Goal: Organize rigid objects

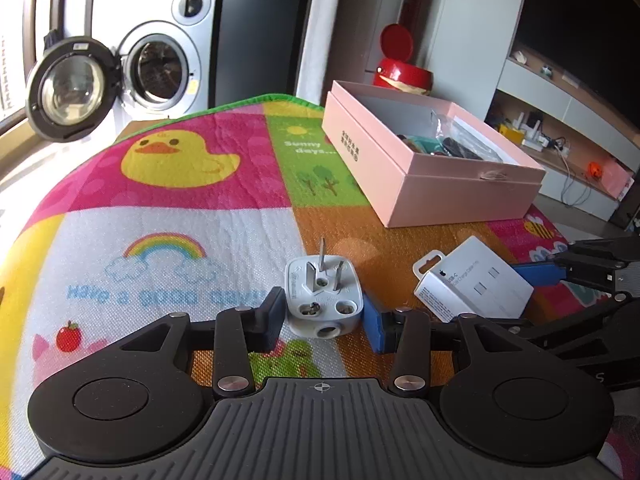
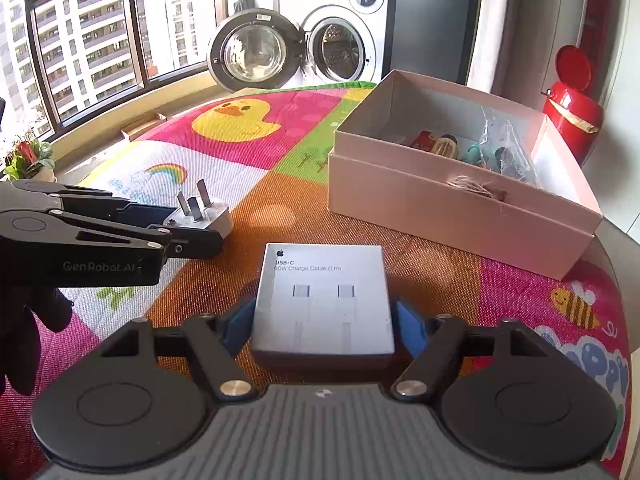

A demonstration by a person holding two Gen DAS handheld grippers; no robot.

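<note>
Gripping, left gripper (image 1: 323, 312): jaws part-way closed about the white plug adapter (image 1: 322, 300); both pads are seen at its sides, apparently touching; adapter rests on the play mat (image 1: 160, 208), prongs up.
Gripping, right gripper (image 2: 322, 326): jaws roughly half open, blue pads pressed against both sides of the white USB-C cable box (image 2: 322, 300); whether the box is lifted cannot be told.
Spacing: the two grippers are set side by side, near each other; adapter and cable box are just apart.
Pink box (image 1: 432, 160): open, placed on the mat beyond both grippers, well apart from them; small items and a clear plastic bag are held inside.
Person: a black-gloved hand (image 2: 24, 328) is seen behind the left gripper.
Surface: mat printed with duck, rainbow, bee.
Room: washing machine (image 2: 340, 40) with door swung open; red bin (image 2: 574, 108) behind the pink box; window (image 2: 80, 40) with tower blocks outside.
</note>
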